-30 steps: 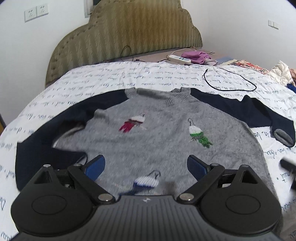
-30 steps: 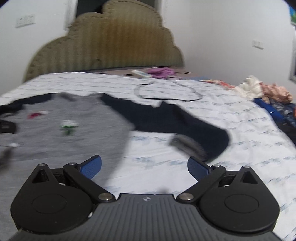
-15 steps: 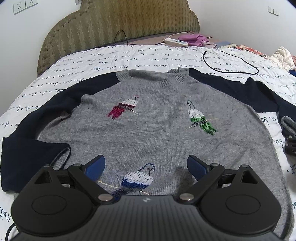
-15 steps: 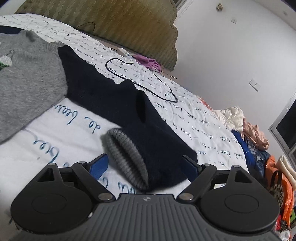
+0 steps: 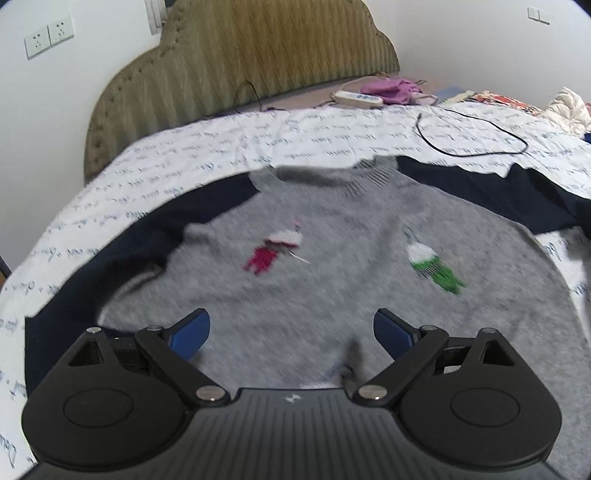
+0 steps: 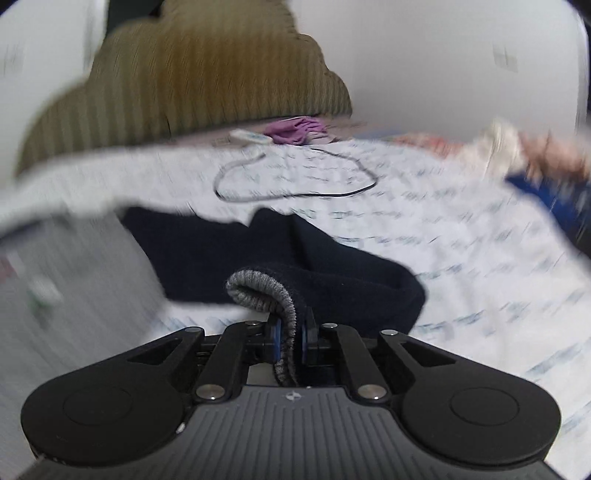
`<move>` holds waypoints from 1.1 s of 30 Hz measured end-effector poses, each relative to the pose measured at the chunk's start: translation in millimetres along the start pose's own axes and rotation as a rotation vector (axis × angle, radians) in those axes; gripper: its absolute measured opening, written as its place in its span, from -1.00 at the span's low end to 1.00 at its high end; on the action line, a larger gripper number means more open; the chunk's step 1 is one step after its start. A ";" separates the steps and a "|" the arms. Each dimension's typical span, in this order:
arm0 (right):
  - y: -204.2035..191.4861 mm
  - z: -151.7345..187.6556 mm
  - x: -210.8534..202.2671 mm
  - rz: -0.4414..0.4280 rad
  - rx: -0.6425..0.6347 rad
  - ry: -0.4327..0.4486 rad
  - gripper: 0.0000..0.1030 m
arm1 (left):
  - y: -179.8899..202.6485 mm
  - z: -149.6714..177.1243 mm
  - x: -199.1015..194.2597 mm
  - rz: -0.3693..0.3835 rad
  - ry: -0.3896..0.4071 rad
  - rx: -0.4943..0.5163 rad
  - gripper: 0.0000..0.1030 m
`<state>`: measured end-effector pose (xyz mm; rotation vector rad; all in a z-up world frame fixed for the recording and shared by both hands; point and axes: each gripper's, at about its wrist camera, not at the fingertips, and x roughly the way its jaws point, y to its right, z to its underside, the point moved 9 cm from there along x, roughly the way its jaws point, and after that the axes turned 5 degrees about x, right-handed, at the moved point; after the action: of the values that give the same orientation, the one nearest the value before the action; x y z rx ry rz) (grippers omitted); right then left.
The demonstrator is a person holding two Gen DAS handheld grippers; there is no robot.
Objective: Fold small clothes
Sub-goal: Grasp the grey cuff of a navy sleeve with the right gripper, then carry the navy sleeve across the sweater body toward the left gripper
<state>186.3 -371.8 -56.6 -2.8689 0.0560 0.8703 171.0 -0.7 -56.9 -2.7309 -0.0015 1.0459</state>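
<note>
I see the sweater [image 5: 332, 280] flat on the script-print bed [image 5: 221, 147], left gripper [image 5: 291, 328] fingers wide and empty, right gripper [image 6: 289, 341] fingers just closed, pinching the grey cuff [image 6: 266, 291].

Olive padded headboard [image 5: 258, 62] at upper centre; wall sockets [image 5: 48, 35] upper left. White script-printed bedsheet [image 5: 221, 147] below. Black cable [image 5: 469, 136] looped upper right, beside purple cloth [image 5: 391, 88] and white power strip [image 5: 356, 98].

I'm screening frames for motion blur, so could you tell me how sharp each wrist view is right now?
Left wrist: sweater moderately smeared, left gripper crisp. Right wrist: bedsheet and headboard heavily streaked, yet the right gripper and the grey cuff it pinches stay sharp.
</note>
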 end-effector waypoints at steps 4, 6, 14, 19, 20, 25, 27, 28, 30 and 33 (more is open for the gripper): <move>0.8 -9.1 1.1 -0.141 0.204 -0.040 -0.76 | -11.3 0.2 8.4 0.007 -0.023 -0.039 0.87; -1.9 -10.4 4.9 -0.189 0.257 -0.061 -0.76 | -15.1 4.0 12.9 0.017 -0.047 -0.055 0.87; -26.7 -22.9 9.3 -0.345 0.404 -0.126 -0.74 | -26.4 9.1 15.3 -0.025 -0.017 -0.024 0.87; -49.2 -35.2 10.8 -0.447 0.483 -0.141 -0.74 | -28.2 15.8 22.6 -0.045 -0.017 -0.002 0.87; -53.8 -37.8 10.9 -0.464 0.494 -0.142 -0.74 | -28.1 18.3 25.3 -0.044 -0.025 0.001 0.87; -80.1 -52.3 10.7 -0.516 0.496 -0.144 -0.73 | -27.6 25.9 33.2 -0.028 -0.035 -0.002 0.87; -93.3 -57.8 11.5 -0.530 0.480 -0.148 -0.73 | -28.6 27.2 34.5 -0.022 -0.029 -0.010 0.90; -100.6 -60.6 11.4 -0.536 0.469 -0.148 -0.73 | -28.8 28.1 34.6 -0.022 -0.023 -0.015 0.92; -113.6 -66.3 12.0 -0.553 0.454 -0.152 -0.73 | -29.5 29.9 35.7 -0.023 -0.010 -0.024 0.96; -133.6 -74.1 12.9 -0.590 0.445 -0.158 -0.73 | -29.2 30.9 36.8 -0.024 0.004 -0.031 0.97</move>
<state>248.1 -250.5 14.0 -2.2043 -0.5164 0.8200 180.3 36.9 -97.6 -2.7541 -0.0498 1.0420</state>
